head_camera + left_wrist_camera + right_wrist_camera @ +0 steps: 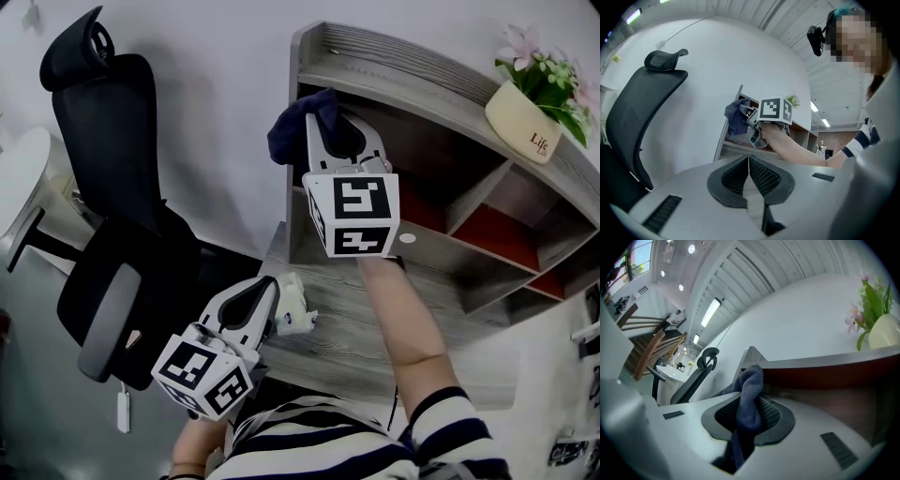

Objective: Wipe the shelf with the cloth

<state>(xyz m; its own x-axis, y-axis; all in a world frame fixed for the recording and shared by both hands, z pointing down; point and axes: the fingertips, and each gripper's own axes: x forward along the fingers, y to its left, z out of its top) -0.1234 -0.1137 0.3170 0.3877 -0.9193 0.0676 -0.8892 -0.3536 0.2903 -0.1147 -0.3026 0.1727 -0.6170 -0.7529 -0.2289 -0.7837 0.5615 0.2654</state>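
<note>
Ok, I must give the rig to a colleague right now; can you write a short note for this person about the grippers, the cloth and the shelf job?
Right gripper: shut on the dark blue cloth, raised at the upper left corner of the shelf, at its left compartment.
Left gripper: shut, empty, low over the desk, beside a small white object.
Done: the cloth is picked up and at the shelf. How much is wiped cannot be seen.
Left: probably wipe across the compartments to the right; mind the flower pot on top.
</note>
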